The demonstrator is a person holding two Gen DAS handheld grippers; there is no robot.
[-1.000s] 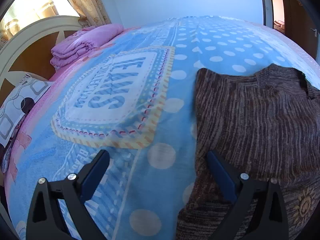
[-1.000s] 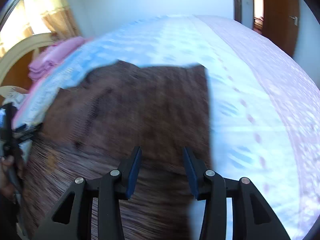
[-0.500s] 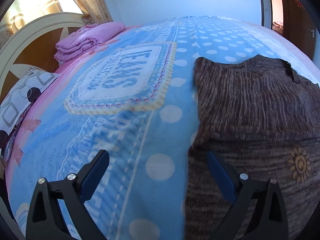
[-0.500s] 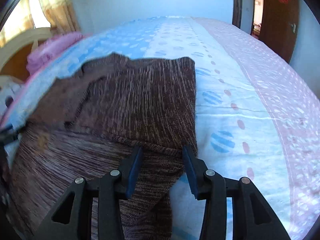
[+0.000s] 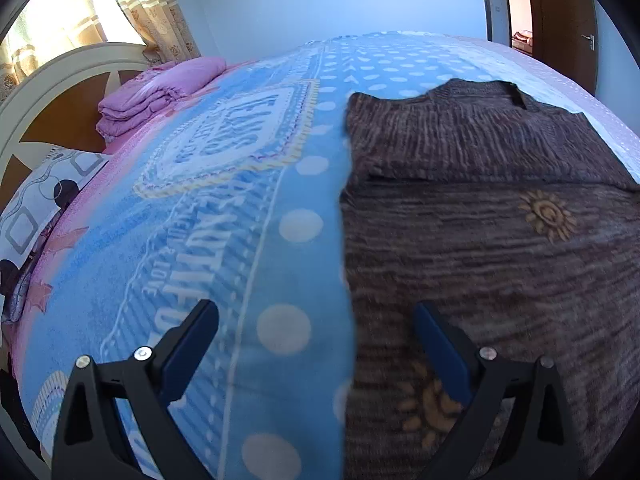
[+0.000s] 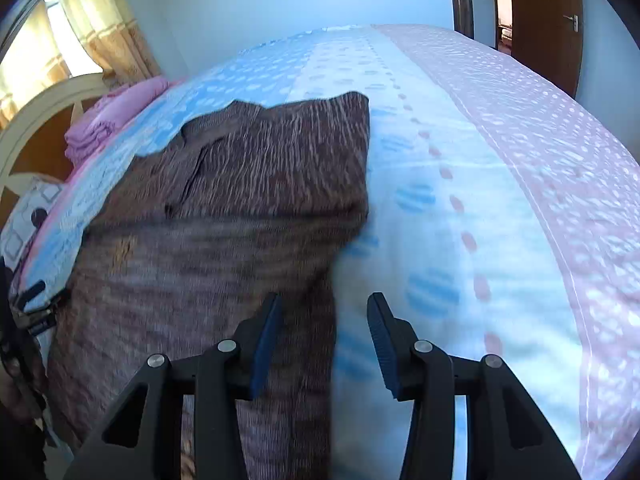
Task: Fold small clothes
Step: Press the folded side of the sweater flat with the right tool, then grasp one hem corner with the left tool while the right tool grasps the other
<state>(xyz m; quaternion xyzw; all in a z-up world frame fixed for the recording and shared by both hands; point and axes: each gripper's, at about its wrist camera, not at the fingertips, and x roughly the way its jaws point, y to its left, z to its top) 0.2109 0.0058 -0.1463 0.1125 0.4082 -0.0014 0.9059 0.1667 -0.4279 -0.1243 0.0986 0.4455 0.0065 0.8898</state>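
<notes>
Across the blue bedspread [image 5: 240,280], the brown sweater [image 5: 480,240] is being straddled by the wide-open left gripper [image 5: 316,340] and half-open right gripper [image 6: 324,332], both empty; soft bedding risks being pinched.

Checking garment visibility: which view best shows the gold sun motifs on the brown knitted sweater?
The left wrist view: two gold sun motifs show on the brown knitted sweater. The right wrist view shows the sweater blurred, with only a faint gold smudge.

Sweater [image 5: 480,248] lying on bedspread [image 5: 240,240], folded bedding [image 5: 160,92] far left by headboard [image 5: 60,88], door [image 5: 560,28] behind
</notes>
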